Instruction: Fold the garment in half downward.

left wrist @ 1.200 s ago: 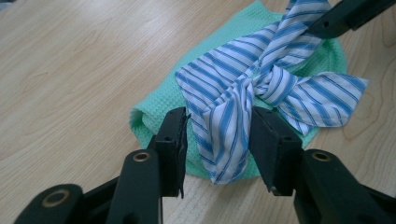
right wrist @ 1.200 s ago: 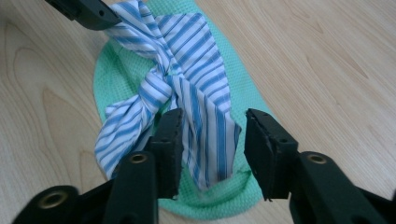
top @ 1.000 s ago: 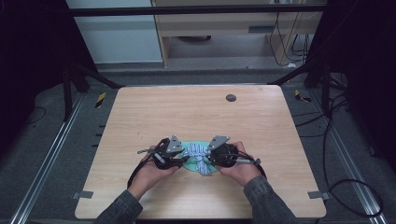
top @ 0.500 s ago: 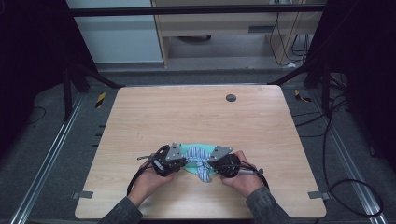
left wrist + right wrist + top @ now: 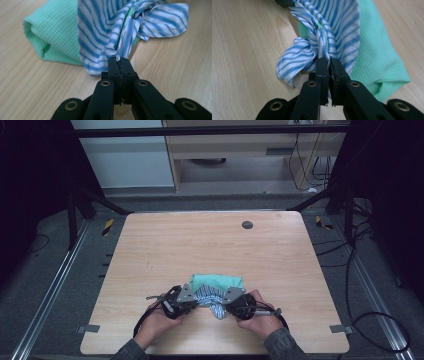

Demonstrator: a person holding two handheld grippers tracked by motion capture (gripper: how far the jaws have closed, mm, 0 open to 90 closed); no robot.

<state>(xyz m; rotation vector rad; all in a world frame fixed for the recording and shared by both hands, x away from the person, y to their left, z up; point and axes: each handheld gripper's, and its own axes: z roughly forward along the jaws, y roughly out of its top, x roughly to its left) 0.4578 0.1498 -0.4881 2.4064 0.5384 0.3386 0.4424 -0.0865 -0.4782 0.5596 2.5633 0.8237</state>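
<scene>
A blue-and-white striped cloth lies bunched over a folded mint-green waffle towel near the table's front edge. My left gripper is shut on the striped cloth's edge, with the green towel beyond and to the left. My right gripper is shut on another part of the same striped cloth; the green towel spreads to its right. A loose striped corner hangs between the two grippers. Both hands hold the grippers close together.
The light wooden table has a small dark round disc near its far edge. Black frame bars and cables run along both sides, and a cabinet stands beyond the table.
Both grippers have drawn back toward the table's front edge, pulling the striped cloth with them off the green towel, and have come closer together.
</scene>
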